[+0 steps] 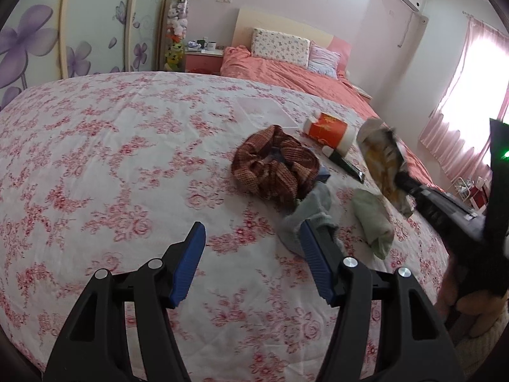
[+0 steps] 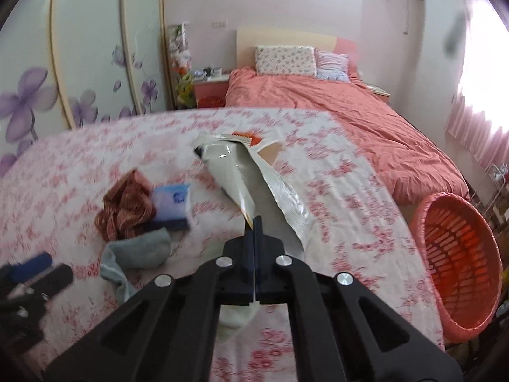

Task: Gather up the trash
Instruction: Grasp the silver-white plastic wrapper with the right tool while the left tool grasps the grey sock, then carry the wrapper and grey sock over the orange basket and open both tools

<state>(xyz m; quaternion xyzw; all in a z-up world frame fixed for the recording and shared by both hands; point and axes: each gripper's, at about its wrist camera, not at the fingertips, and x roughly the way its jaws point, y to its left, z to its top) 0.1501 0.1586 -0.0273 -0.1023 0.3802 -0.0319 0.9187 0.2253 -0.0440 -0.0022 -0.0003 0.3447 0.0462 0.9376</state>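
My right gripper [image 2: 257,222] is shut on a crumpled silver snack bag [image 2: 251,175] and holds it above the floral bedspread; the bag also shows in the left wrist view [image 1: 383,162], lifted at the right. My left gripper [image 1: 251,238] is open and empty, low over the bedspread, its right finger beside a grey sock [image 1: 305,219]. A red and white paper cup [image 1: 329,130] and a dark green tube [image 1: 345,164] lie on the bed behind the bag. An orange slatted basket [image 2: 458,267] stands on the floor at the bed's right side.
A brown checked scrunchie [image 1: 273,168] lies mid-bed, with a blue tissue pack [image 2: 171,200] beside it. A pale green sock [image 1: 372,219] lies to the right. A clear plastic lid [image 1: 261,108] lies farther back. Beyond is an orange duvet [image 2: 334,117], pillows and a nightstand [image 1: 203,55].
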